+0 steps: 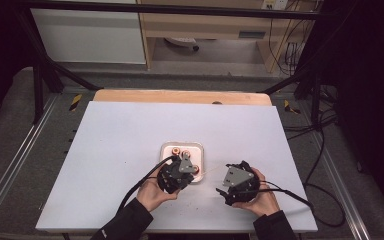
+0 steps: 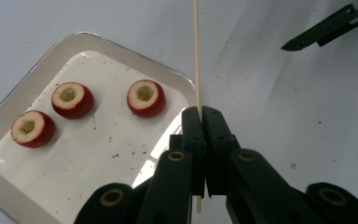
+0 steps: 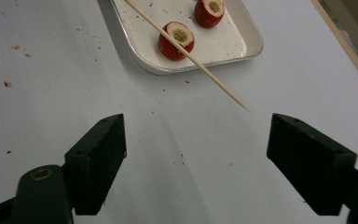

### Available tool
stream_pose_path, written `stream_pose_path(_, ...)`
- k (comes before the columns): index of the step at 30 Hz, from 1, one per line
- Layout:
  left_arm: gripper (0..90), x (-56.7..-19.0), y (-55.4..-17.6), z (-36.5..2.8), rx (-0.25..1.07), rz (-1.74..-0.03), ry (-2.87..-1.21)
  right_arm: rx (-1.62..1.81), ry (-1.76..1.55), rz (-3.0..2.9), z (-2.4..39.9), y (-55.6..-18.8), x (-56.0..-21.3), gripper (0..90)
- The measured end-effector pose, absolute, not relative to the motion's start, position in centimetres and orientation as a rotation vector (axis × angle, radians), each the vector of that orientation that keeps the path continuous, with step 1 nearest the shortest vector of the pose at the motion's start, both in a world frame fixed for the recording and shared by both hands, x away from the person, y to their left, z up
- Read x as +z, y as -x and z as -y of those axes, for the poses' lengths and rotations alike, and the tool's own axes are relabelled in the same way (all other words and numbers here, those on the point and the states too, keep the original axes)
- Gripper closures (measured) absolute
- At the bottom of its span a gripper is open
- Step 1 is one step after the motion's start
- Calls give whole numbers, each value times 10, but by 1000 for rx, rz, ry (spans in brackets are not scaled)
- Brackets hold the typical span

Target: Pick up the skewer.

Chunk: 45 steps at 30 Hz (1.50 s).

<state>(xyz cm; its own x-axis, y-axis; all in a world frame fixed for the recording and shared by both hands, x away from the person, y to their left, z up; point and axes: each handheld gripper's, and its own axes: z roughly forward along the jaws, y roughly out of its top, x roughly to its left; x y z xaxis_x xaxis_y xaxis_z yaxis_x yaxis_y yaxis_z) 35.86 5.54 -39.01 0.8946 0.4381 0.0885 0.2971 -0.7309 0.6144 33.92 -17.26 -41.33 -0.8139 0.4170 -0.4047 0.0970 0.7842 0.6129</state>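
Observation:
A thin wooden skewer is clamped between the jaws of my left gripper, which is shut on it; the stick runs out over the table. In the right gripper view the skewer slants from above the tray to a tip over the bare table. A white tray holds three cored red fruit pieces. My right gripper stands open, jaws wide apart with nothing between them, near the skewer's tip. From above, the left gripper sits at the tray and the right gripper beside it.
The white table top has red crumbs scattered on it. A wooden strip runs along its far edge. Black cables trail from both grippers. A metal frame and shelving stand beyond the table.

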Motion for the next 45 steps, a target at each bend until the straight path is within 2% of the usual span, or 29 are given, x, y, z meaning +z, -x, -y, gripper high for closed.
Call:
stream_pose_path(9,886,-390,-357,-37,283,-484,-2472,703,-186,-2420,164,-340,-415,350)
stream_pose_path(20,886,-391,-355,-27,253,-461,-2493,561,84,-2397,159,-341,-419,566)
stream_pose_path(24,886,-392,-355,-26,232,-449,-2500,521,173,-2394,157,-340,-421,670)
stream_pose_path(32,886,-392,-354,-24,220,-428,-2513,444,310,-2371,156,-338,-425,783)
stream_pose_path(45,885,-393,-355,-23,214,-421,-2523,366,418,-2357,154,-335,-427,887)
